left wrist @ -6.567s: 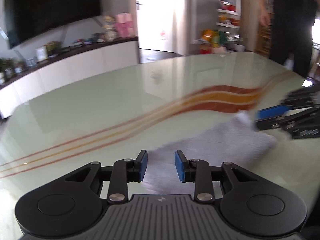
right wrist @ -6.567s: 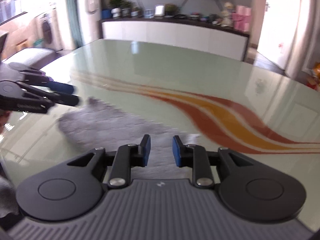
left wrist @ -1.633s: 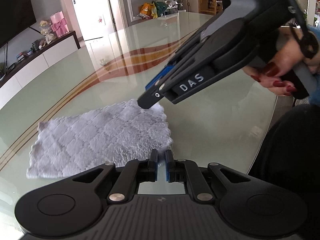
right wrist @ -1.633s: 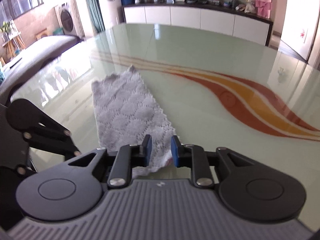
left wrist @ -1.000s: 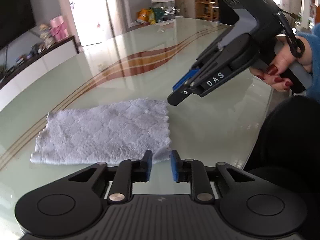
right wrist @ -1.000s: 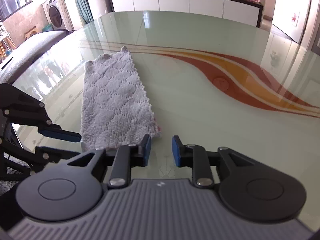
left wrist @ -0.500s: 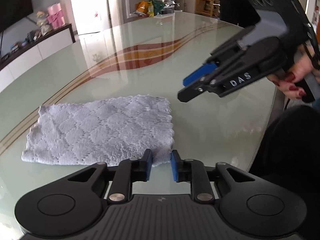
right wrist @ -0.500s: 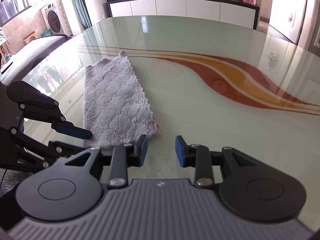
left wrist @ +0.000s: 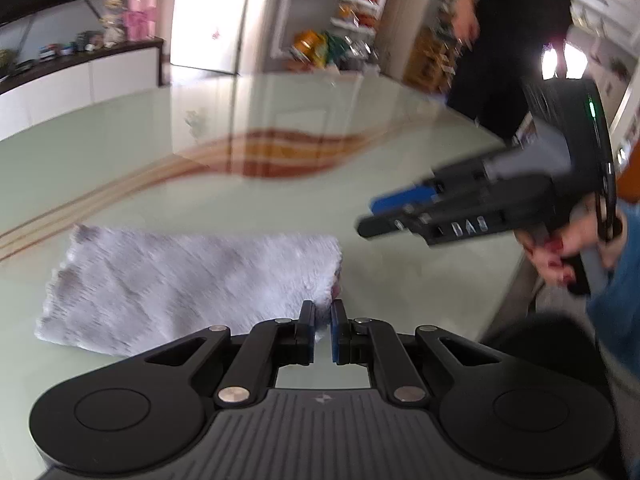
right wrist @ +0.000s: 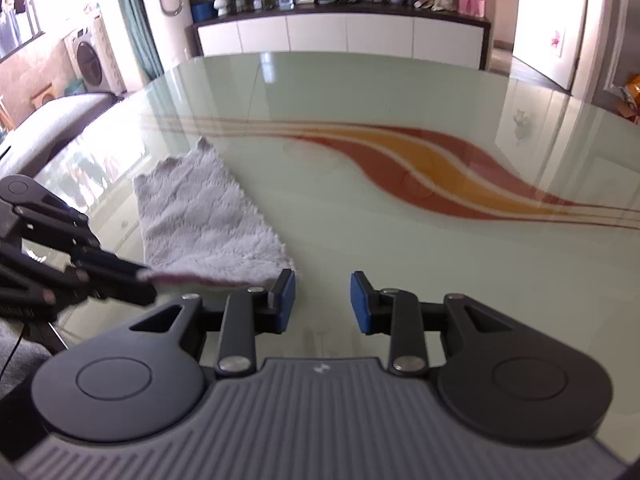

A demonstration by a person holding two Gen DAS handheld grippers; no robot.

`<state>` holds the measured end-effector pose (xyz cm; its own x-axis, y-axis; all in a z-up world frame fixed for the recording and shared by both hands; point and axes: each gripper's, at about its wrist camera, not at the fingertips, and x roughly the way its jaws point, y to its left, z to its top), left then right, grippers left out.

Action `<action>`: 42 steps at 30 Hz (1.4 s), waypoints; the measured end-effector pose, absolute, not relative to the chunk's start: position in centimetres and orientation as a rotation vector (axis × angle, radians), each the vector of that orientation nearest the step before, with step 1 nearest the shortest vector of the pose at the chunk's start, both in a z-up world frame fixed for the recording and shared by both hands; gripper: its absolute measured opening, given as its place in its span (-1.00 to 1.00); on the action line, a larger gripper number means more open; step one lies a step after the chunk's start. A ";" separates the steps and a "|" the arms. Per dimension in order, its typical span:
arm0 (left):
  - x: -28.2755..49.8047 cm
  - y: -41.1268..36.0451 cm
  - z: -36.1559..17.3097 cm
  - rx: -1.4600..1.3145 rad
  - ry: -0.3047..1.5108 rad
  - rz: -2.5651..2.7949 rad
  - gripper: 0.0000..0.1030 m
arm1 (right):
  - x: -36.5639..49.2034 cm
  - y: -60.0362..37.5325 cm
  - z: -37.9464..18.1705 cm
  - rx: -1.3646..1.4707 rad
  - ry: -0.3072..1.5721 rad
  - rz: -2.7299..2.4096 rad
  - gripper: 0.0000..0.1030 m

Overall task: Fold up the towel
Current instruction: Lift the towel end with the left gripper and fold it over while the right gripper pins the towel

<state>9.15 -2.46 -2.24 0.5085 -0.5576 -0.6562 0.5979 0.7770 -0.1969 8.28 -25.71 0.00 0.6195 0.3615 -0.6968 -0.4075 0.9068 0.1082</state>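
The pale grey, quilt-textured fleece towel (left wrist: 192, 284) lies flat on the glossy pale-green glass bench (right wrist: 400, 248) as a long narrow rectangle, apparently already folded at least once. It rests near the bench's front edge, close to the operator.

Change since half a second ago: the fingers of the left gripper (left wrist: 322, 330), then set a small gap apart at the near right corner of the towel, have closed to a narrow slit with that corner pinched between the blue pads. The right gripper (right wrist: 323, 300) has spread its fingers wider; they hold nothing and hover over bare glass just beside the towel's other near corner. The left view has also swung toward the far side of the room.

Judgement: one corner is secured and the other is not. The right gripper must take its corner before the near end can be carried evenly over to the far end for the next fold.

Limits of view: the left view is motion-blurred, so towel texture and layer count are unclear. A pinkish patch (left wrist: 336, 290) at the pinched corner cannot be identified. How much fabric lies between the pads is hidden by the fingers.
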 end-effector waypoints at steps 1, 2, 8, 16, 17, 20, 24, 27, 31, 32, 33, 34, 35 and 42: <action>9.3 -2.0 -1.8 0.041 0.755 -0.680 -0.83 | 8.3 -25.7 0.2 -0.055 0.781 0.446 -0.42; 9.5 -1.5 -1.4 0.024 0.742 -0.663 -0.84 | 8.3 -25.6 0.3 -0.054 0.776 0.447 -0.42; 11.2 2.7 -0.4 -0.099 0.702 -0.528 -0.84 | 8.7 -23.5 0.6 -0.071 0.765 0.487 -0.42; 13.1 7.8 -0.9 -0.221 0.687 -0.369 -0.84 | 9.5 -19.9 0.9 -0.103 0.751 0.551 -0.42; 13.1 8.1 -0.8 -0.226 0.684 -0.362 -0.84 | 9.7 -19.4 0.9 -0.108 0.752 0.559 -0.42; 13.3 9.0 -0.8 -0.240 0.667 -0.339 -0.83 | 10.1 -18.0 0.7 -0.134 0.752 0.580 -0.42; 13.6 9.8 -1.3 -0.261 0.653 -0.304 -0.83 | 10.4 -16.2 0.4 -0.179 0.751 0.613 -0.42; 14.0 10.5 -2.3 -0.283 0.680 -0.274 -0.83 | 10.8 -15.2 0.3 -0.206 0.752 0.640 -0.42; 14.4 11.2 -3.5 -0.301 0.710 -0.258 -0.83 | 11.7 -14.1 -0.2 -0.231 0.743 0.663 -0.28; 14.4 11.2 -3.6 -0.297 0.711 -0.256 -0.82 | 12.0 -14.0 -0.4 -0.230 0.741 0.666 -0.25; 14.4 11.3 -3.8 -0.294 0.712 -0.254 -0.82 | 12.3 -13.8 -0.5 -0.229 0.739 0.670 -0.19; 14.5 11.4 -3.9 -0.291 0.712 -0.253 -0.82 | 12.7 -13.7 -0.7 -0.224 0.746 0.676 -0.17; 14.5 11.6 -4.0 -0.290 0.714 -0.252 -0.82 | 13.0 -13.6 -0.9 -0.219 0.753 0.682 -0.17; 15.5 11.6 -4.5 -0.281 0.745 -0.264 -0.71 | 15.2 -13.5 -1.8 -0.131 0.801 0.742 -0.17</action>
